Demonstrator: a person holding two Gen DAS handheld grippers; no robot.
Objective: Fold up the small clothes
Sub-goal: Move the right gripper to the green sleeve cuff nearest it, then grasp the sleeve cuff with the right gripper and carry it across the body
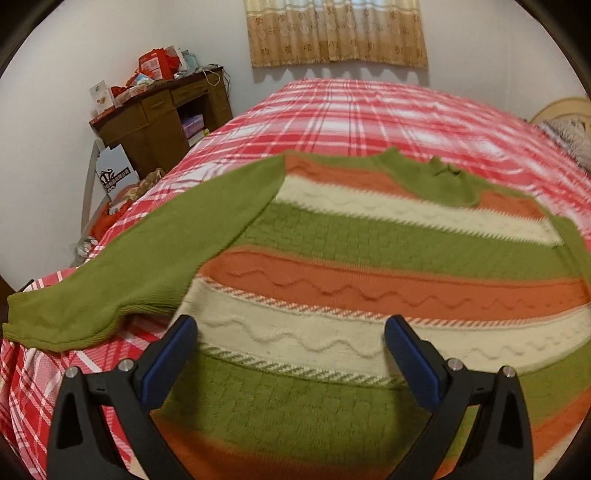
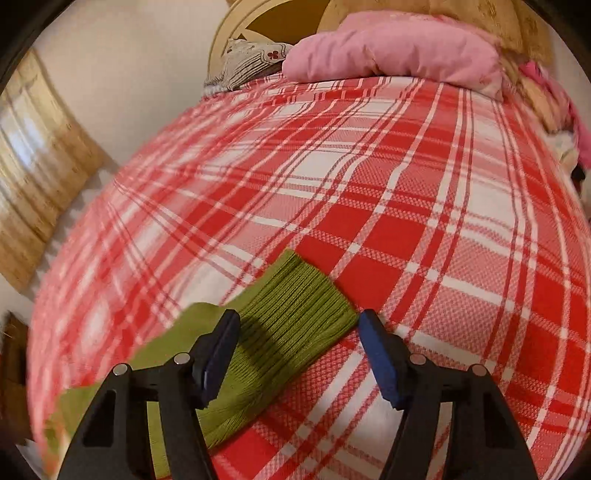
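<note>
A knit sweater [image 1: 369,258] with green, orange and cream stripes lies flat on the bed, collar at the far side. Its green left sleeve [image 1: 147,251] stretches out toward the bed's left edge. My left gripper [image 1: 290,332] is open and empty, just above the sweater's lower body. In the right wrist view, the other green sleeve's ribbed cuff [image 2: 295,310] lies on the bedcover. My right gripper [image 2: 297,325] is open, its fingers either side of that cuff, not closed on it.
A red and white plaid bedcover [image 2: 369,184] covers the bed. A pink pillow [image 2: 388,51] and a headboard are at the bed's head. A cluttered wooden desk [image 1: 162,110] stands left of the bed. A curtain [image 1: 336,33] hangs on the far wall.
</note>
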